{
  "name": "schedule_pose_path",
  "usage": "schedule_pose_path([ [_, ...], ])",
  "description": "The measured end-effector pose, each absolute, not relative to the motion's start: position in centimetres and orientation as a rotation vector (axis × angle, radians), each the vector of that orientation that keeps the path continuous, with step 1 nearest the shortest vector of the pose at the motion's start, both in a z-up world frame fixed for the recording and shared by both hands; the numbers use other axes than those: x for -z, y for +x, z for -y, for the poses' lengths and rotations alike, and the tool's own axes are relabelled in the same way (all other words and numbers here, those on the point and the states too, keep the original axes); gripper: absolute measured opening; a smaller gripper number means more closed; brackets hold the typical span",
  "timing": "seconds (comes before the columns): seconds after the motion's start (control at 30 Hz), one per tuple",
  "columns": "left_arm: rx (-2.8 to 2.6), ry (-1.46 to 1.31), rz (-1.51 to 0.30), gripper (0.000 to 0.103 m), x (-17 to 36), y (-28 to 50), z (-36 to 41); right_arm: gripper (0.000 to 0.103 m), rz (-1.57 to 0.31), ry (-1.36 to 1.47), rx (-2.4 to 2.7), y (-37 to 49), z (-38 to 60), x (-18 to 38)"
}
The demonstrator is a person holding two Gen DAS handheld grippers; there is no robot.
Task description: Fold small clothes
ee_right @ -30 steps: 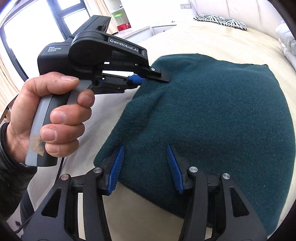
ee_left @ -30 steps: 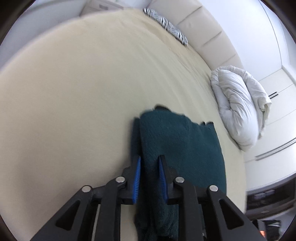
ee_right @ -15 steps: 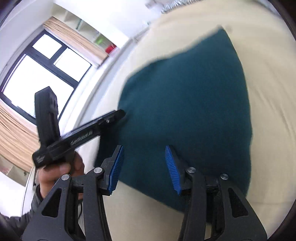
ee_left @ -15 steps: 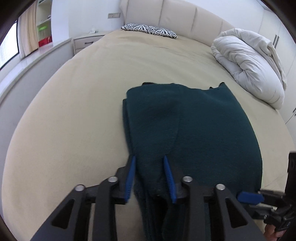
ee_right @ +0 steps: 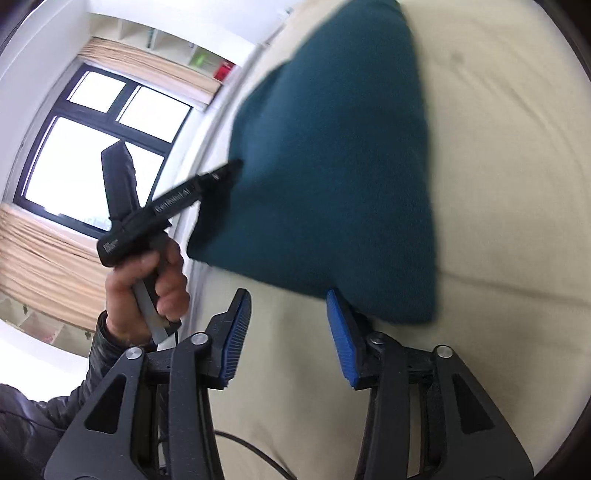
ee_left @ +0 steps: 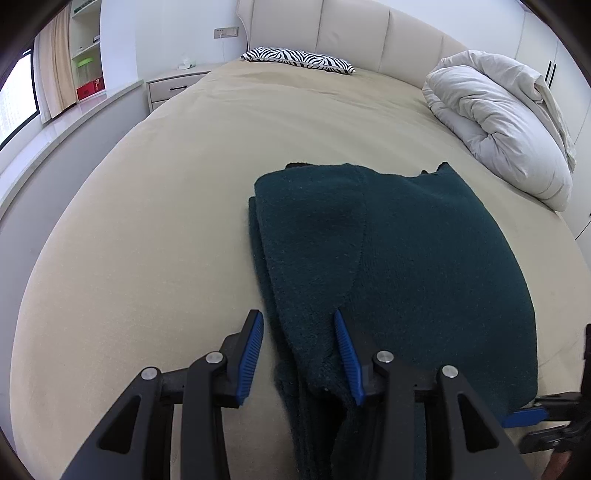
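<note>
A beige bed [ee_left: 155, 206] fills both views; a duvet [ee_left: 502, 125] sits upper right in the left view. The folded green sweater [ee_left: 424, 266] lies centre-right. The left gripper [ee_left: 299, 350] is opening, fabric loose between its pads; the right gripper [ee_right: 288, 332] stands part-open over bare sheet at the sweater's corner.

Sweater [ee_left: 406, 251] lies folded on the bed [ee_left: 155, 221], toward my near edge. My left gripper [ee_left: 299, 347] sits over its near left border, jaws opening, fabric between them but not pressed. My right gripper [ee_right: 288, 332] is off the near right corner, one pad beside the edge. Behind the sweater, pillow [ee_left: 295, 59] against the headboard [ee_left: 354, 33]. Duvet [ee_left: 498, 122] bundled far right. Nightstand [ee_left: 173, 85] left of the bed; window [ee_right: 92, 147] beyond.
</note>
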State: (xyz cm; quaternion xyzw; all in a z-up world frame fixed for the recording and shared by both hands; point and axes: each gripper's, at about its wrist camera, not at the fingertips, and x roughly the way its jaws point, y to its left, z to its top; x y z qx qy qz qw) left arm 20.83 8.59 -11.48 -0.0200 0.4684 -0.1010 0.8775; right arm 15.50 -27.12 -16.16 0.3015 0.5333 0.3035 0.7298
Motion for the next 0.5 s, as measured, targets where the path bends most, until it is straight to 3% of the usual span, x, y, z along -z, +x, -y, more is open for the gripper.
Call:
schedule_pose_path([
  [0.03,0.212,-0.042,-0.974,0.045,11.4,20.7,-8.7,0.044,-1.166,0.653,-0.666,15.5,27.0,15.7],
  [0.33,0.109,0.041,-0.832,0.045,5.3,20.3,-9.4,0.044,-0.976,0.672,-0.777,20.5,29.3,7.5],
  [0.5,0.184,0.090,-0.851,0.045,6.6,24.3,-5.7,0.046,-0.997,0.678,-0.745,26.4,29.8,7.0],
])
